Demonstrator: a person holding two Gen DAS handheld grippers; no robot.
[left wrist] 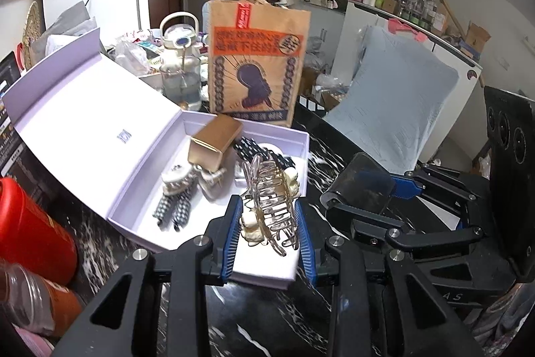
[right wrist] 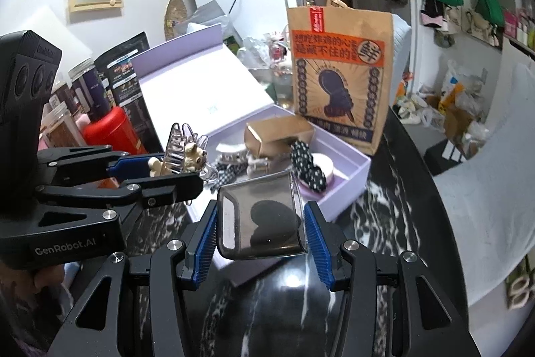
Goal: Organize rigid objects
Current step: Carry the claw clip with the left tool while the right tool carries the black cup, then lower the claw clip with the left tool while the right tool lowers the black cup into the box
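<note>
My left gripper (left wrist: 269,233) is shut on a clear hair claw clip (left wrist: 272,206) with cream animal figures, held above the near end of an open lilac box (left wrist: 260,281). The box holds a gold carton (left wrist: 214,141), checkered bow clips (left wrist: 175,206) and a polka-dot clip (left wrist: 254,148). My right gripper (right wrist: 260,233) is shut on a smoky translucent case (right wrist: 260,216) with a dark heart shape, just in front of the box (right wrist: 347,193). The right wrist view shows the left gripper (right wrist: 174,169) and its clip (right wrist: 182,153) at the left. The right gripper (left wrist: 364,193) and its case (left wrist: 361,183) sit right of the box.
A brown paper bag (left wrist: 255,62) stands behind the box, with a glass kettle (left wrist: 180,69) to its left. The raised box lid (left wrist: 100,109) leans left. A red canister (left wrist: 30,223) and jars (right wrist: 63,119) crowd the left. The table (left wrist: 254,323) is black marble; a blue cloth (left wrist: 398,102) lies at the right.
</note>
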